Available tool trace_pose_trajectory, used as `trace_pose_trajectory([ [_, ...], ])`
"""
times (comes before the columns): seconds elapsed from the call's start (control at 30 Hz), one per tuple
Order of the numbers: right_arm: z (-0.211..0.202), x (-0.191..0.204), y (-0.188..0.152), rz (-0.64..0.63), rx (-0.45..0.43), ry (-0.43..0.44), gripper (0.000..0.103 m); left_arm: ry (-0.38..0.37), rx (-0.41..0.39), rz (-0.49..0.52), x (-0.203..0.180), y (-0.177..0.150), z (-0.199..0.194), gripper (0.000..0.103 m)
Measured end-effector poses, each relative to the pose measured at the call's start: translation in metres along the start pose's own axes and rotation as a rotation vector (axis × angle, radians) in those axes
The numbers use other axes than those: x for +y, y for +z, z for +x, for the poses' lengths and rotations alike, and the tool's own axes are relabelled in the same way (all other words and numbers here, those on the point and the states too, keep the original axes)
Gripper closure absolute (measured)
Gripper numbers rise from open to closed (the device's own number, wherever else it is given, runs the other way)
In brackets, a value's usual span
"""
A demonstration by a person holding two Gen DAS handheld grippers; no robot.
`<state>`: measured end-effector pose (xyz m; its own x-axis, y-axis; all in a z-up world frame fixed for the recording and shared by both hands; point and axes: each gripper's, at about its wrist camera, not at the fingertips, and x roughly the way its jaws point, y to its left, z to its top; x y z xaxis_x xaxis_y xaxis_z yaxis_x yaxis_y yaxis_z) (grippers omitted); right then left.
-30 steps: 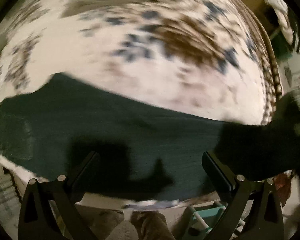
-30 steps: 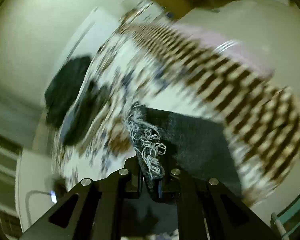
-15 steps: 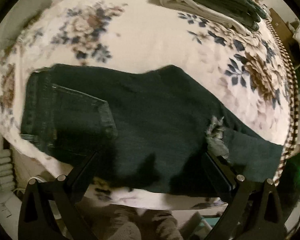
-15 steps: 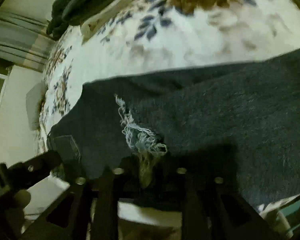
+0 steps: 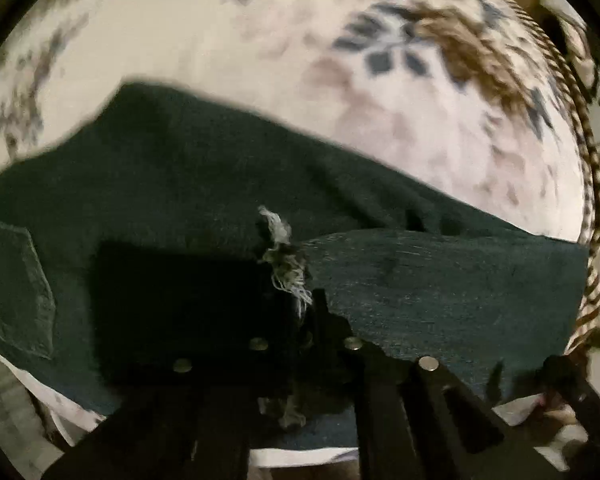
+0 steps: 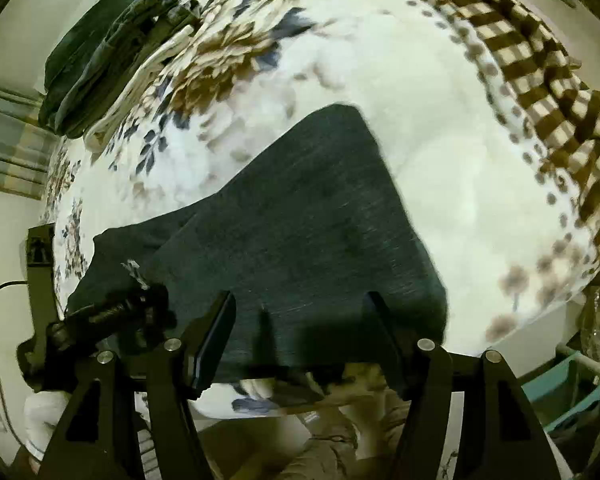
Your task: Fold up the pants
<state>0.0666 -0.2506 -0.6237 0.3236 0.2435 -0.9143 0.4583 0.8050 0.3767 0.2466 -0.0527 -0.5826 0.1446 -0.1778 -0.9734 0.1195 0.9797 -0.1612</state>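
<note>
Dark denim pants (image 5: 204, 184) lie across the flowered bedspread (image 5: 228, 48), with a frayed tear (image 5: 286, 264) near the middle. My left gripper (image 5: 312, 306) is shut on the pants at that tear, and frayed threads stick out by its tips. In the right wrist view the pants (image 6: 312, 216) show as a folded leg running up and to the right. My right gripper (image 6: 300, 300) stands over the leg's near edge. Its jaws are opening and the pads do not press on the cloth. The left gripper (image 6: 112, 314) shows at the left, by the tear (image 6: 134, 270).
A stack of folded clothes (image 6: 108, 44) sits at the far corner of the bed. A brown checked blanket (image 6: 548, 64) drapes along the bed's right edge. A teal rack (image 6: 572, 380) stands beside the bed. A person's lap (image 6: 340, 428) is at the near edge.
The left gripper came down from open above the pants and shut on the frayed tear. The right gripper let go of the frayed spot, opened and shifted right along the leg.
</note>
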Motion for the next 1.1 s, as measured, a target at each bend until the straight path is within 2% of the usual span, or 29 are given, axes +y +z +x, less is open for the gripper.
trace_pose_trajectory([
  [0.1,0.001,0.007,0.001,-0.042,0.015,-0.051,0.035,-0.021,-0.033,-0.039,0.011,-0.006,-0.019,0.100],
  [0.17,0.007,0.018,0.003,-0.058,0.038,-0.078,0.034,-0.005,-0.053,-0.056,0.022,-0.012,-0.033,0.100],
  [0.2,0.009,0.024,0.005,-0.069,0.049,-0.093,0.028,-0.001,-0.056,-0.068,0.029,-0.014,-0.038,0.100],
  [0.3,0.016,0.042,0.005,-0.125,0.068,-0.193,0.014,0.018,-0.041,-0.112,0.051,-0.021,-0.041,0.100],
  [0.4,0.028,0.055,0.006,-0.162,0.091,-0.259,0.011,0.023,-0.013,-0.146,0.069,-0.027,-0.035,0.100],
  [0.53,0.044,0.064,0.008,-0.183,0.124,-0.287,0.010,0.033,0.011,-0.144,0.076,-0.036,-0.027,0.097],
  [0.63,0.050,0.072,0.010,-0.205,0.130,-0.309,0.010,0.080,0.030,-0.102,0.072,-0.037,-0.023,0.090],
  [0.7,0.051,0.079,0.010,-0.219,0.126,-0.305,0.010,0.111,0.036,-0.088,0.069,-0.035,-0.023,0.061],
  [0.8,0.049,0.090,0.008,-0.240,0.120,-0.303,0.010,0.083,0.021,-0.102,0.078,-0.034,-0.036,0.036],
  [0.87,0.049,0.099,0.005,-0.243,0.127,-0.288,0.010,0.058,-0.005,-0.138,0.086,-0.032,-0.050,0.035],
  [0.93,0.044,0.103,-0.004,-0.239,0.136,-0.268,0.010,-0.022,-0.013,-0.214,0.105,-0.034,-0.064,0.035],
  [1.0,0.044,0.111,-0.008,-0.229,0.151,-0.234,0.010,-0.182,-0.025,-0.364,0.141,-0.043,-0.080,0.035],
  [1.1,0.046,0.125,-0.015,-0.241,0.168,-0.212,0.010,-0.277,-0.084,-0.592,0.195,-0.069,-0.097,0.035],
])
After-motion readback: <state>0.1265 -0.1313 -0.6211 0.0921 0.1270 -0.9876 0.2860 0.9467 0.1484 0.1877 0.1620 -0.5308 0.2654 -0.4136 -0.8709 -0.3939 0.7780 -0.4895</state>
